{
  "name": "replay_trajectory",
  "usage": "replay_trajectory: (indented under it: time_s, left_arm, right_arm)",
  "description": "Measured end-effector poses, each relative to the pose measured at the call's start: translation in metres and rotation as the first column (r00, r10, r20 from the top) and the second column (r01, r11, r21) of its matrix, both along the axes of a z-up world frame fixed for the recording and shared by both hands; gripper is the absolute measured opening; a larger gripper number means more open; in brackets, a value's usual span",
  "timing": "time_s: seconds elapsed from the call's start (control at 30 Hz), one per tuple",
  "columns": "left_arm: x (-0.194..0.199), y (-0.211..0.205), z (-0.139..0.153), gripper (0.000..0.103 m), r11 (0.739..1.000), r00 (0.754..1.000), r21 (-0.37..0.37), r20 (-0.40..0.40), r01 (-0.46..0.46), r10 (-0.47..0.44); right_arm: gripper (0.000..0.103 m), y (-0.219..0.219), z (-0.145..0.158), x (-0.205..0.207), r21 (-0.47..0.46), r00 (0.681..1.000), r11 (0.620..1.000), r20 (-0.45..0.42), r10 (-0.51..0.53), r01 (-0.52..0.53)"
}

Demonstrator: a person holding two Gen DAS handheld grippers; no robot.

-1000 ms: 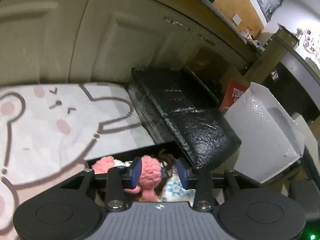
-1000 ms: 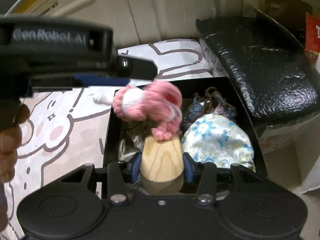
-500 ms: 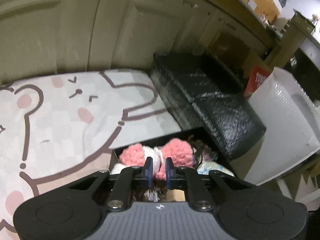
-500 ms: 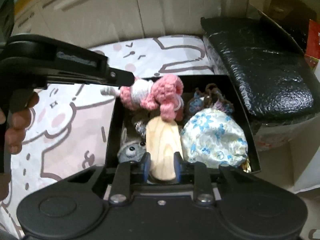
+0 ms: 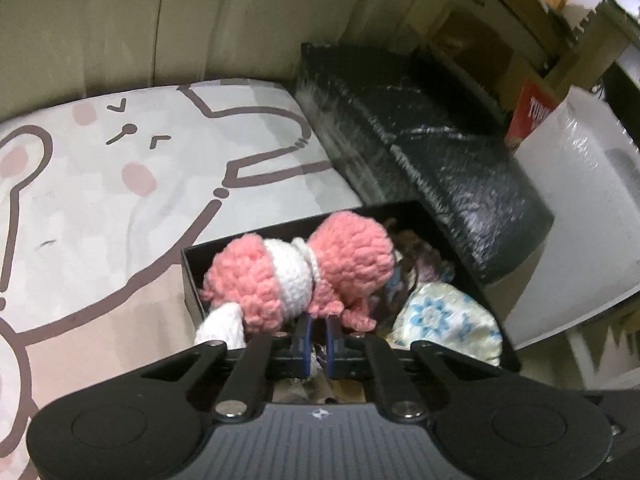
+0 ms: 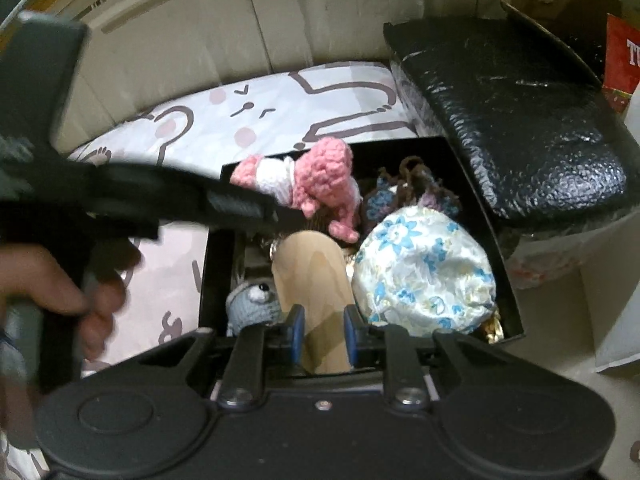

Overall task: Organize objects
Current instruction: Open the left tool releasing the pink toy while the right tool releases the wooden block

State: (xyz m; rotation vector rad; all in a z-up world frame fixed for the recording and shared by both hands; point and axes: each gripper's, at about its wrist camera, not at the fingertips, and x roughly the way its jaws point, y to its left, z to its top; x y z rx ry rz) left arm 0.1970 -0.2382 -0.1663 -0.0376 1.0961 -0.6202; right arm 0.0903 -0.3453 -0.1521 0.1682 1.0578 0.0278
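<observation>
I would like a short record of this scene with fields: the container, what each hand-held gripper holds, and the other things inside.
container: black box, open, on a cartoon-print mat
left hand-held gripper: shut on the pink and white crochet toy, above the box
right hand-held gripper: shut on the wooden piece, inside the box
also inside: floral fabric pouch, grey crochet toy
beside box: black wrapped bundle

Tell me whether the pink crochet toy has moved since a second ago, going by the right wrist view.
Yes. The pink crochet toy has shifted away from the wooden piece, toward the far rim of the black box; it no longer overlaps the wood.
</observation>
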Motion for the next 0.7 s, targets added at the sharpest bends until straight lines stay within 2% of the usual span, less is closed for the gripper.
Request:
replay_trajectory:
  time_s: [0.17,0.4,0.7]
  left_arm:
    - [0.002,0.006,0.008,0.007,0.999,1.000,-0.041,-0.011,-0.017,0.016]
    - [0.001,0.021,0.031,0.008,0.995,0.998,-0.086,0.028,-0.056,0.059]
    - [-0.009,0.040,0.055,0.007,0.992,0.994,-0.088,0.061,-0.087,0.093]
  right_arm:
    - [0.022,0.000,-0.002,0.007,-0.001,1.000,1.000,0.017,-0.020,0.020]
    - [0.022,0.000,-0.005,0.021,-0.001,0.998,0.999,0.041,-0.037,0.037]
    - [0.025,-0.005,0.007,0.008,0.036,0.996,0.998,0.058,-0.060,0.058]
